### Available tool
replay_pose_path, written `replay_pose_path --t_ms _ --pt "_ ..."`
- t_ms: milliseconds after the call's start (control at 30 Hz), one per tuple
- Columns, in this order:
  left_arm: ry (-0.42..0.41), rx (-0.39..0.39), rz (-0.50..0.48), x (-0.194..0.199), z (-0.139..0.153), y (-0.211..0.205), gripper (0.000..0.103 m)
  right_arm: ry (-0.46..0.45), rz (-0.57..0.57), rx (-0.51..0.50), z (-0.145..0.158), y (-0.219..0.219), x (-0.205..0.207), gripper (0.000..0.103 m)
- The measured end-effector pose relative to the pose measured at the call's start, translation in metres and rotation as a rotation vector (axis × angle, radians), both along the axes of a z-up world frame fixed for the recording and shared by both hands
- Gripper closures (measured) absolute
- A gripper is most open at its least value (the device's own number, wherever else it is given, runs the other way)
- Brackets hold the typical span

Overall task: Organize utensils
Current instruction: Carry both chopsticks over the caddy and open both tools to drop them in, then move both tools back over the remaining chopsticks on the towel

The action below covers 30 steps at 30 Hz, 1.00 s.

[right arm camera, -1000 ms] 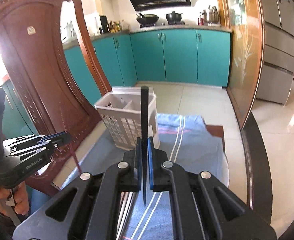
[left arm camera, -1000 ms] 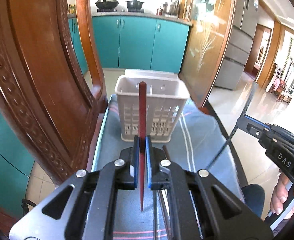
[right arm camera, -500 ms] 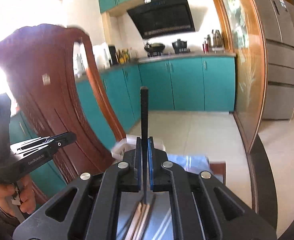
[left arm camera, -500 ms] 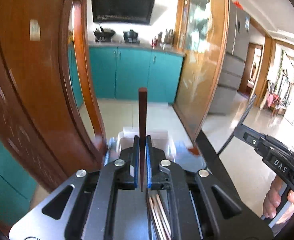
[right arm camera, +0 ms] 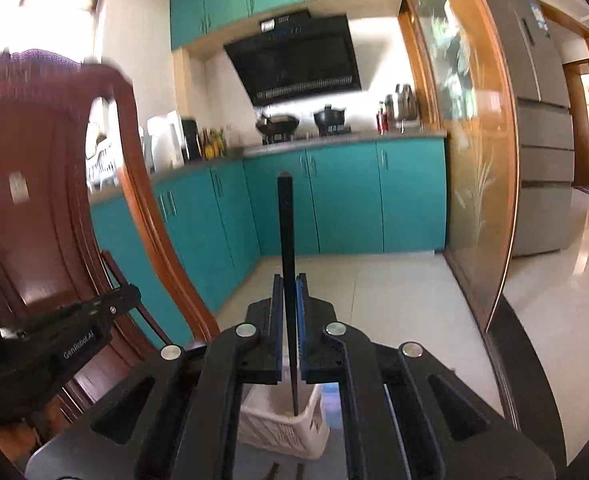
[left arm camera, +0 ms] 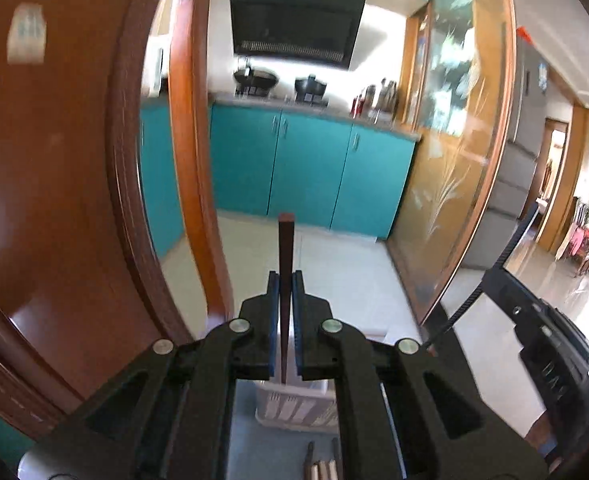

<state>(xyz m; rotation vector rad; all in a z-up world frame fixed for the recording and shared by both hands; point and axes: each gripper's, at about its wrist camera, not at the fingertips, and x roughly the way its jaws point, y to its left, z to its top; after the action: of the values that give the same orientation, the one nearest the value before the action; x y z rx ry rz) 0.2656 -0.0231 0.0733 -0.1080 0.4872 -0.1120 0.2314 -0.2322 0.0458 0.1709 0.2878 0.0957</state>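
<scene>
Left gripper (left arm camera: 286, 320): jaws clenched on one reddish-brown chopstick (left arm camera: 285, 264), held upright, its square end above the jaws and its tip pointing down toward the white slotted utensil basket (left arm camera: 294, 408). Right gripper (right arm camera: 289, 328): jaws clenched on one black chopstick (right arm camera: 287, 240), likewise upright, its tip low over the basket's open top (right arm camera: 282, 428); whether the tip touches the basket cannot be told.

One basket shows, standing below and just beyond both grippers. On the near side of the basket lie further loose utensils (left arm camera: 322, 466), several slim ends at the lower edge of the left wrist view; their exact number cannot be told.

Left of the basket rises one carved wooden chair back (left arm camera: 54, 200). Beyond the basket, across pale floor tiles, stands a run of teal base cabinets (right arm camera: 334, 196) with two dark pots on the stove top (right arm camera: 302, 122) and one black range hood (right arm camera: 298, 60) above. Right of the basket stands one wood-framed glass panel (right arm camera: 470, 152), and past it one grey refrigerator (right arm camera: 534, 120).

Each gripper appears at the edge of the other's view, left (right arm camera: 54, 340) and right (left arm camera: 542, 332).
</scene>
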Motion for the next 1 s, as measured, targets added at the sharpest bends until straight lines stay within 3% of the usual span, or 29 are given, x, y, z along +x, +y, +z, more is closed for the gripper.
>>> replay_pose_path --t_ms 200,300,367,433,600,667,733,800,1000 --pt "0.047 0.035 -0.017 0.0 -0.034 -0.004 0.095 0.068 0.021 -0.003 -0.036 0.004 0.004 0.096" --pt "0.042 0.046 -0.026 -0.006 -0.039 -0.006 0.089 0.087 0.022 0.0 -0.042 0.003 0.001 0.095" --pt "0.032 0.053 -0.027 -0.013 -0.04 -0.006 0.079 0.089 0.018 0.005 -0.044 0.001 -0.006 0.087" --pt "0.011 0.051 -0.026 -0.026 -0.039 -0.004 0.061 0.081 0.017 0.027 -0.043 -0.005 -0.018 0.065" --pt "-0.063 0.002 -0.04 -0.078 -0.04 0.004 0.032 0.004 0.028 0.078 -0.047 -0.022 -0.074 0.049" --pt "-0.068 0.025 -0.04 -0.104 -0.051 0.004 0.028 0.006 0.011 0.072 -0.059 -0.027 -0.094 0.046" --pt "-0.052 0.057 -0.036 -0.124 -0.066 0.003 0.026 0.078 -0.008 0.041 -0.083 -0.028 -0.106 0.046" --pt "-0.013 0.107 -0.046 -0.144 -0.09 -0.001 0.025 0.209 -0.008 -0.01 -0.115 -0.024 -0.107 0.046" --pt "0.13 0.285 -0.088 -0.184 -0.152 -0.008 0.025 0.457 0.092 -0.058 -0.175 -0.003 -0.112 0.046"
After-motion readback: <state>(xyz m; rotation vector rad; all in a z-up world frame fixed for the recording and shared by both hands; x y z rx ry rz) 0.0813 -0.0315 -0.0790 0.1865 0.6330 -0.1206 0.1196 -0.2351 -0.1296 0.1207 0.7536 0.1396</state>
